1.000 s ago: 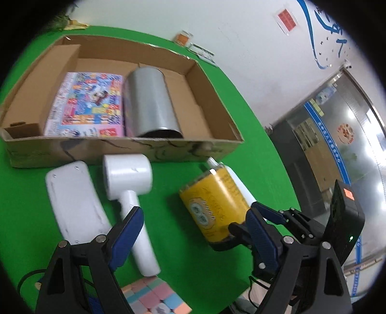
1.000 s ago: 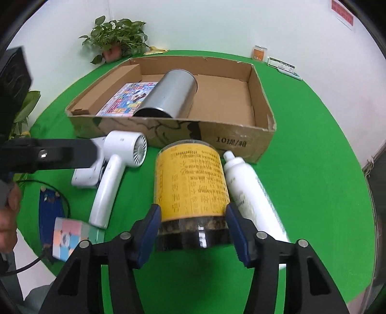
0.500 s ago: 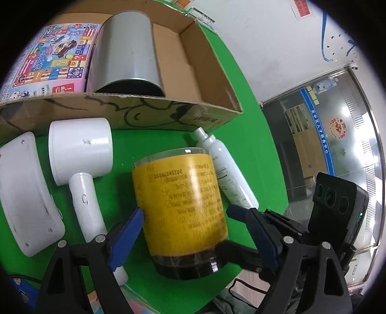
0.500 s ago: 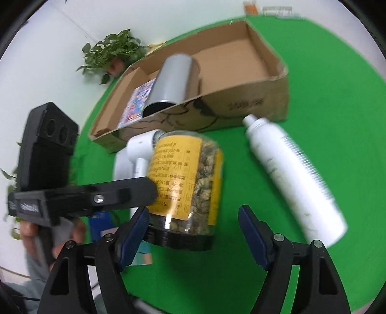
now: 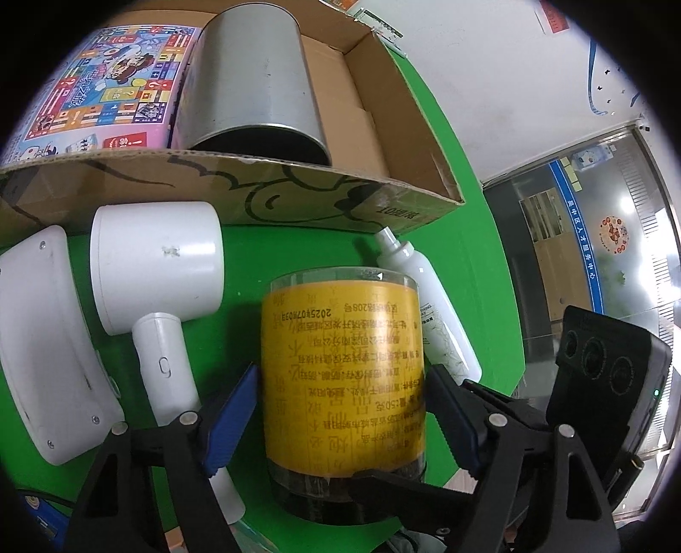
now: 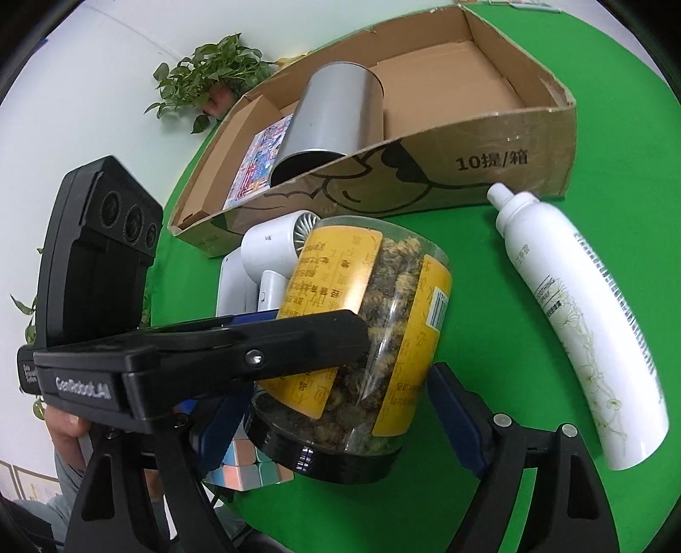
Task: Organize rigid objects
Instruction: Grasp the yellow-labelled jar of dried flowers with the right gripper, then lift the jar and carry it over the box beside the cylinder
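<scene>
A green table (image 6: 468,238) spreads out in front of me, with a white wall (image 5: 489,64) behind it. At the table's far edge, against the wall, lie a few small cards (image 5: 374,23). High on the wall are a red sign (image 5: 555,19) and a curved blue line (image 5: 593,76). To the right stands a glass door (image 5: 596,195), crossed by a slanting blue band (image 5: 583,251) with white characters and bearing a round red emblem (image 5: 615,229). At the far left corner of the table, a leafy green plant (image 6: 208,81) sits against the wall. Low on the left, framed pictures (image 6: 25,489) are partly visible.
</scene>
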